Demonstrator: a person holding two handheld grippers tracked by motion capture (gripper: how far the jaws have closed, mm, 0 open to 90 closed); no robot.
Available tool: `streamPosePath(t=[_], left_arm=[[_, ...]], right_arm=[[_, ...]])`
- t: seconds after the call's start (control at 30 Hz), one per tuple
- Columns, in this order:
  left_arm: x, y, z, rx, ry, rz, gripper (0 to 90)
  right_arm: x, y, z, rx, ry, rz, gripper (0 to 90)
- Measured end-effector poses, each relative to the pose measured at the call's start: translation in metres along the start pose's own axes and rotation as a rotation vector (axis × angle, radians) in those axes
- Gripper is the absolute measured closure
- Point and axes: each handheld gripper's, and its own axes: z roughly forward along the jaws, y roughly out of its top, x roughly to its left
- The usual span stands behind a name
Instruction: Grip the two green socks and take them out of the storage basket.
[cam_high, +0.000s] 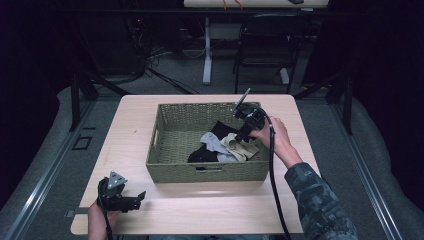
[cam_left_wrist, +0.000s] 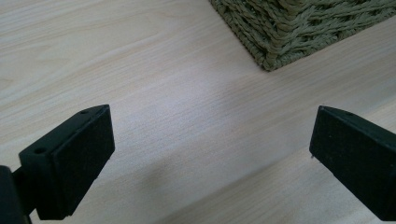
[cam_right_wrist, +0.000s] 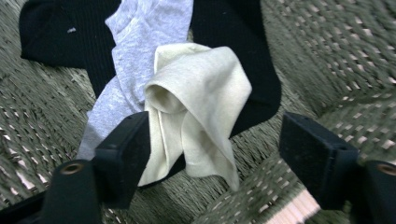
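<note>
Basically hovering: right gripper (cam_right_wrist: 212, 154) down inside the woven basket (cam_high: 165, 150), jaws apart around the cream sock (cam_right_wrist: 201, 98), not pinching yet. Sock heaped on grey sock (cam_right_wrist: 135, 42) and black socks (cam_right_wrist: 56, 28). Left gripper (cam_left_wrist: 212, 140) wide open over table (cam_left_wrist: 154, 93).

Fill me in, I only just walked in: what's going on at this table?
A person is working with two hand-held grippers at a wooden table. The right gripper is down inside a woven basket of socks, jaws open around a cream sock but not yet pressing it. That sock lies on a grey sock and a black sock. The left gripper rests open over bare tabletop near the basket's corner, holding nothing.
</note>
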Motion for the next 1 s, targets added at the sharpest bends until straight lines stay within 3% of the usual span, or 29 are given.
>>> streamPosePath(t=[0.27,0.53,0.57,0.6,0.63,0.67,0.7,0.8,1.0], left_arm=[[0.000,0.000,-0.001,-0.001,0.000,0.003,0.0],[0.000,0.000,-0.001,-0.001,0.000,0.003,0.0],[0.001,0.000,-0.001,-0.002,0.000,0.002,0.0],[0.001,0.000,-0.001,-0.002,0.000,0.002,0.0],[0.001,0.000,-0.001,-0.001,0.000,0.003,0.0],[0.001,0.000,-0.001,-0.001,0.000,0.003,0.0],[0.001,0.000,-0.001,-0.001,-0.001,0.003,0.0],[0.001,0.000,-0.001,-0.001,0.000,0.005,0.0],[0.001,0.000,-0.001,0.000,0.000,0.002,0.0]], right_arm=[[0.007,0.011,0.025,0.109,-0.010,-0.027,44.4],[0.006,0.013,0.037,0.167,-0.030,-0.006,56.7],[0.005,0.013,0.043,0.180,-0.031,0.008,63.8],[0.005,0.013,0.043,0.180,-0.031,0.008,63.8],[0.005,0.012,0.044,0.179,-0.042,0.009,73.1],[0.005,0.012,0.044,0.179,-0.042,0.009,73.1],[0.006,0.012,0.045,0.167,-0.045,0.009,81.3],[0.006,0.012,0.041,0.146,-0.060,0.003,88.1],[0.004,0.011,0.021,0.082,-0.059,0.011,88.6]])
